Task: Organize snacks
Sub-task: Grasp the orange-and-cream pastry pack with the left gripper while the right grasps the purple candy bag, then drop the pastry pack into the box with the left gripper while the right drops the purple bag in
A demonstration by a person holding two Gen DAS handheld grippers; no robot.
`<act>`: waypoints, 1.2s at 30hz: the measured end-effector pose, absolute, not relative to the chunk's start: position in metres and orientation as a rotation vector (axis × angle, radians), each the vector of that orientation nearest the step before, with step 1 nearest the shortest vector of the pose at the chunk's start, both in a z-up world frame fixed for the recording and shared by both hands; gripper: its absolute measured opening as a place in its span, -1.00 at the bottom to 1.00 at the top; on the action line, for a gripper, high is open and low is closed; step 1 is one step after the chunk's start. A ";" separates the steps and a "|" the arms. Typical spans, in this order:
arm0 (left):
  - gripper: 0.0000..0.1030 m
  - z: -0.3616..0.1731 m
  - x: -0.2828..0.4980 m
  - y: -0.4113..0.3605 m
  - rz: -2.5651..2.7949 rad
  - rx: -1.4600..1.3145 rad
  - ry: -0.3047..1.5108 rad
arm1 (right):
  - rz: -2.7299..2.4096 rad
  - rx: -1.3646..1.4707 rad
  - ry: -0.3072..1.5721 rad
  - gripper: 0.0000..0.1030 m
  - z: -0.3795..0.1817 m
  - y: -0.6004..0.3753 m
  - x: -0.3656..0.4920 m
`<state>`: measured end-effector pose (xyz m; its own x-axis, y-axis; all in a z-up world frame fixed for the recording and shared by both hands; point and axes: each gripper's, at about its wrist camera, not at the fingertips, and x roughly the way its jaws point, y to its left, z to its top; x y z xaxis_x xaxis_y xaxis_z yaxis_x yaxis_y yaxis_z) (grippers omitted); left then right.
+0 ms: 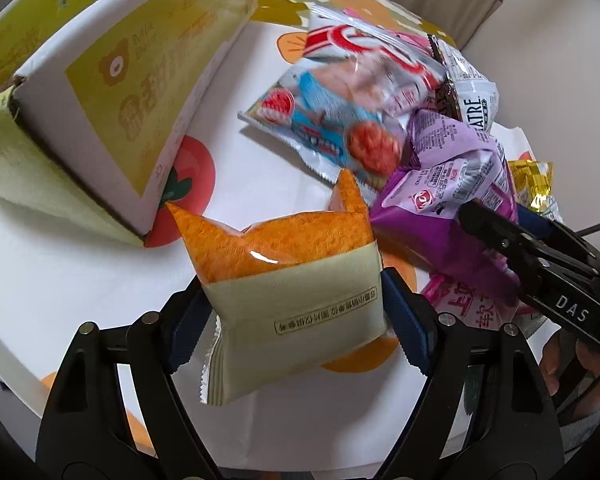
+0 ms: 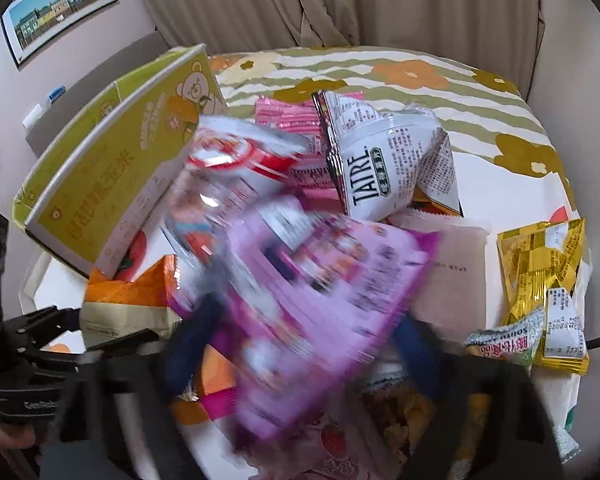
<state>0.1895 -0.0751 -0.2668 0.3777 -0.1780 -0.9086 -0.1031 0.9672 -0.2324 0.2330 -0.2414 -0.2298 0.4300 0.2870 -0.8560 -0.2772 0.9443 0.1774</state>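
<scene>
My left gripper [image 1: 296, 320] is clamping the orange snack pack [image 1: 292, 292] near the yellow box [image 1: 112, 92]; my right gripper [image 2: 300, 344] is squeezing the purple pack [image 2: 320, 292]. I should be lifting both gently.

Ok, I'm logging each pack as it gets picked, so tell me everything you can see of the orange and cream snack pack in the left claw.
The orange and cream snack pack is a puffy, glossy plastic pouch: clear top showing an orange, crumbly filling, cream lower band with one line of dark print, and a crimped, serrated seam at its near end. Its two upper corners stick up like ears. It sits tilted between the left claw's blue pads, which press its sides, above the white table, close beside the purple pack.
</scene>
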 end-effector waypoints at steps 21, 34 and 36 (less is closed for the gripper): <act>0.52 -0.219 0.156 -0.067 -0.117 -0.238 1.114 | 0.345 0.119 0.984 -0.37 -0.188 -0.250 0.201; 0.52 -0.143 0.142 -0.040 -0.139 -0.251 0.977 | 0.330 0.147 0.869 -0.38 -0.125 -0.246 0.178; 0.52 -0.126 0.143 -0.032 -0.135 -0.248 0.943 | 0.339 0.145 0.838 -0.38 -0.105 -0.238 0.179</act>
<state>0.1427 -0.0316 -0.1259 0.5814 -0.2224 -0.7826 0.0064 0.9631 -0.2690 0.1790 -0.2385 -0.1054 0.6195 0.3504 -0.7025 -0.2370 0.9366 0.2582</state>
